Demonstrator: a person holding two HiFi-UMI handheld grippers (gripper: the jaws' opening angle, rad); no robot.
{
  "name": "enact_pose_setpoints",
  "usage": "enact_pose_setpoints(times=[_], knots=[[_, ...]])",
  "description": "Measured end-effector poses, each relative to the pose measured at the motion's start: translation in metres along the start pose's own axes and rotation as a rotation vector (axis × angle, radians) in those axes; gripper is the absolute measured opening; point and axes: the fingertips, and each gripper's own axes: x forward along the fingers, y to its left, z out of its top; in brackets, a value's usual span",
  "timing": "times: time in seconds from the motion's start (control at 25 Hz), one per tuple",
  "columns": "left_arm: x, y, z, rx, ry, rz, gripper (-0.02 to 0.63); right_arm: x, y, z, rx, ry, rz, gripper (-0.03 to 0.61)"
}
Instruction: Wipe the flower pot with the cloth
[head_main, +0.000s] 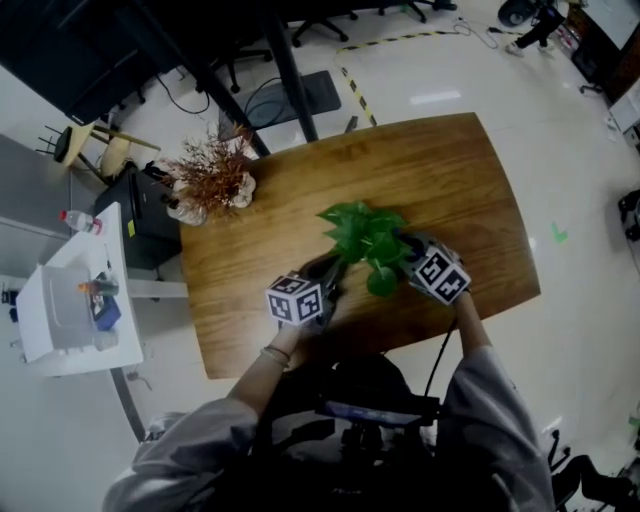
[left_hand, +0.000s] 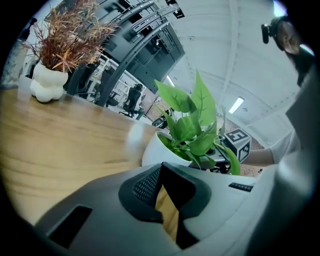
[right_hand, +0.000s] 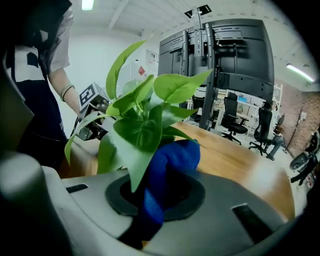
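A green leafy plant (head_main: 362, 235) stands in a white flower pot (left_hand: 159, 146) near the front of the wooden table (head_main: 450, 180). My left gripper (head_main: 328, 272) is just left of the pot; its jaws (left_hand: 161, 172) meet at the tips with nothing between them, a short way from the pot's wall. On the pot's other side, my right gripper (head_main: 405, 255) is shut on a blue cloth (right_hand: 172, 162). The cloth bulges out of the jaws up against the plant, where leaves (right_hand: 145, 125) hide the pot's wall.
A white vase of dried reddish twigs (head_main: 208, 182) stands at the table's far left corner. A white cart (head_main: 70, 300) and a black box (head_main: 145, 215) sit on the floor to the left. Office chairs (right_hand: 262, 125) stand beyond the table.
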Motion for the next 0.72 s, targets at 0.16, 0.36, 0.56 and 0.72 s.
enact_pose_setpoints(times=[0.16, 0.36, 0.56, 0.72], knots=[[0.002, 0.021, 0.019, 0.01, -0.038, 0.041, 0.006, 0.01, 0.021, -0.004, 0.073, -0.024, 0.006, 0.061], [0.008, 0.044, 0.041, 0.0, -0.081, 0.074, 0.006, 0.022, 0.05, 0.003, 0.13, -0.052, 0.009, 0.061], [0.019, 0.042, 0.043, -0.026, -0.079, 0.023, 0.006, 0.031, 0.083, 0.011, 0.177, -0.071, 0.031, 0.061], [0.03, 0.032, 0.031, -0.011, -0.033, -0.018, 0.006, 0.037, 0.096, 0.011, 0.215, -0.071, 0.008, 0.061]])
